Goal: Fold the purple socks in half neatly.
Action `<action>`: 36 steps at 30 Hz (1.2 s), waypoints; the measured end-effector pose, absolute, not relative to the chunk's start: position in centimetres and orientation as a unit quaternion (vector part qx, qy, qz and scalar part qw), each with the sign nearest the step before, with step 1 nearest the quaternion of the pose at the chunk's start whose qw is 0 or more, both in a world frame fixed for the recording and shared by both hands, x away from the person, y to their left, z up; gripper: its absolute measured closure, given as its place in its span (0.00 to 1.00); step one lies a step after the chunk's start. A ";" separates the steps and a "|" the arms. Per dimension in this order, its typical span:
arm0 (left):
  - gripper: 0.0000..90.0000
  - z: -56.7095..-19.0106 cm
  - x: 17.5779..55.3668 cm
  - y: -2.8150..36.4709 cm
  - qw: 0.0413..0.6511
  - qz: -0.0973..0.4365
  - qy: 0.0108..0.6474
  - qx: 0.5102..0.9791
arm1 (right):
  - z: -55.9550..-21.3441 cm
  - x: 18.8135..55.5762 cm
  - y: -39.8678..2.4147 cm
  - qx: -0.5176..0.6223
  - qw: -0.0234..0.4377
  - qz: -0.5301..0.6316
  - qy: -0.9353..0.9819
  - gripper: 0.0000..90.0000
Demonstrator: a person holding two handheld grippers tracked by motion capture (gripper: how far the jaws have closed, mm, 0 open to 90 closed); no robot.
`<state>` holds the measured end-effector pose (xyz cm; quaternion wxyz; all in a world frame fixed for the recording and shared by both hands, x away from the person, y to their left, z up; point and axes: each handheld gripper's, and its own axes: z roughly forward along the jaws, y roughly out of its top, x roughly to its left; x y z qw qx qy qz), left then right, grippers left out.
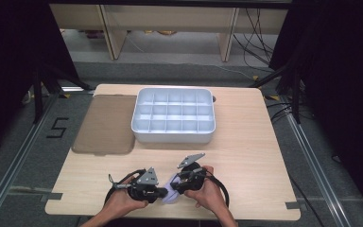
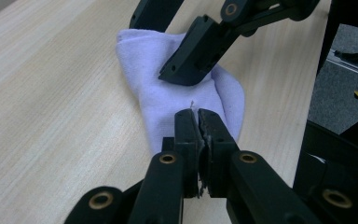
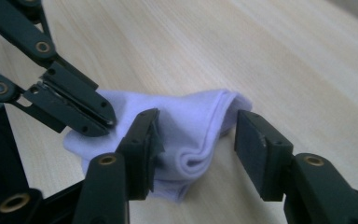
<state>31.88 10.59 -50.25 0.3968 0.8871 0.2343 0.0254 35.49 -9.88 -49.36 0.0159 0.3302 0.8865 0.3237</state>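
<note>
Left gripper (image 2: 196, 114) is clamped tight on the edge of the folded lilac sock (image 2: 168, 88) lying near the table's (image 1: 246, 142) front edge; right gripper (image 3: 198, 135) straddles its fold, jaws apart, not pinching.

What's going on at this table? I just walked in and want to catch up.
A person works a light purple cloth near the table's front edge with two hand-held grippers. The left gripper is shut on one end of the cloth. The right gripper is open, its jaws standing either side of the folded end without pressing it. A white compartment tray and a brown lid lie beyond, untouched.
</note>
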 end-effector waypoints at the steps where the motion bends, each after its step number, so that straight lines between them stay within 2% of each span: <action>1: 0.95 -50.2 31.9 10.6 0.397 0.026 0.234 0.887 | -49.4 35.5 -10.0 0.341 0.008 0.320 0.884 0.56; 6: 0.95 -50.2 32.1 10.8 0.390 0.030 0.221 0.894 | -49.9 35.7 -10.1 0.350 -0.012 0.331 0.876 0.58; 9: 0.95 -50.3 32.1 10.7 0.398 0.017 0.234 0.887 | -50.1 35.8 -10.3 0.354 -0.027 0.338 0.872 0.60; 16: 0.93 -50.2 32.2 11.0 0.400 0.017 0.227 0.888 | -50.4 35.9 -10.6 0.357 -0.051 0.352 0.864 0.70; 20: 0.77 -50.0 32.2 11.5 0.400 0.012 0.234 0.886 | -50.4 35.9 -10.6 0.355 -0.055 0.354 0.863 0.76; 21: 0.77 -49.8 32.2 11.8 0.403 0.012 0.236 0.884 | -50.4 35.9 -10.6 0.355 -0.055 0.355 0.863 0.77; 23: 0.70 -49.5 32.0 12.8 0.415 0.015 0.251 0.874 | -50.4 35.8 -10.5 0.352 -0.063 0.358 0.862 0.79; 26: 0.65 -49.4 31.9 13.5 0.422 0.009 0.265 0.867 | -50.4 35.7 -10.4 0.355 -0.067 0.359 0.861 0.79; 29: 0.59 -49.3 31.5 15.1 0.430 0.012 0.277 0.859 | -50.3 35.7 -10.5 0.347 -0.047 0.360 0.865 0.81; 36: 0.48 -49.7 31.1 16.8 0.420 0.023 0.307 0.853 | -50.0 35.3 -10.3 0.348 -0.037 0.354 0.867 0.81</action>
